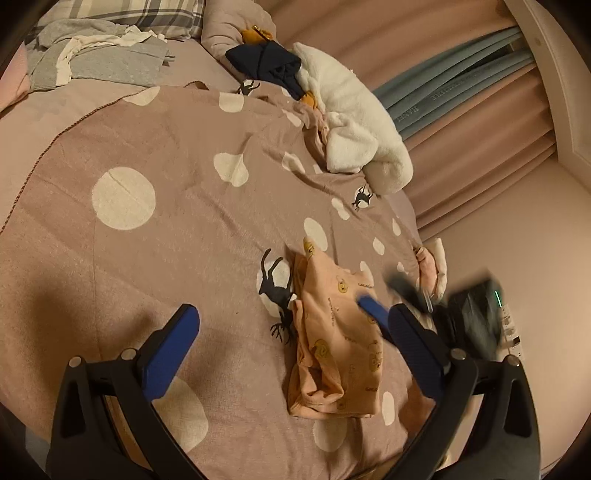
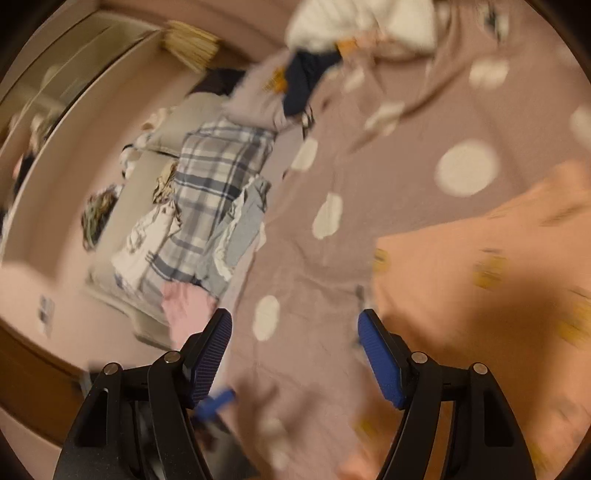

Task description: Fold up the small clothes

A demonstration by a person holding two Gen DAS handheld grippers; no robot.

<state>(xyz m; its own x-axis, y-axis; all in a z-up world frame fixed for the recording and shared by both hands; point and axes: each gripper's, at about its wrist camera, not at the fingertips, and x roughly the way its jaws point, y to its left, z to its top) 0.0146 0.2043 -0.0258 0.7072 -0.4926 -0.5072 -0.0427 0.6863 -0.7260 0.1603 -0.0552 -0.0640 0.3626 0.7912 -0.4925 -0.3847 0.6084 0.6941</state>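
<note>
While both tongs are standing wide open and gripping nothing, the left tongs (image 1: 291, 354) are hovering low over the blanket (image 1: 166, 240), spread apart probably to be ready for a fresh pinch on cloth. Just beyond them the peach garment (image 1: 332, 339) is lying partly folded on the blanket, its near end bunched and doubled, so the fold is judged unfinished. The right tongs (image 2: 295, 350) are also gaping, with the garment (image 2: 480, 277) lying to their right and the blanket (image 2: 369, 184) below; their view is smeared, so whether a finger is touching the cloth cannot be told. In the left view a blue finger of the right tongs (image 1: 376, 314) is showing blurred at the garment's far side. Farther off, a white fleece (image 1: 362, 122) and a navy piece (image 1: 273, 66) are lying heaped near the bed's edge, likely waiting their turn. Farthest, grey clothes (image 1: 103, 59) are sitting by the plaid pillow (image 1: 122, 14).
</note>
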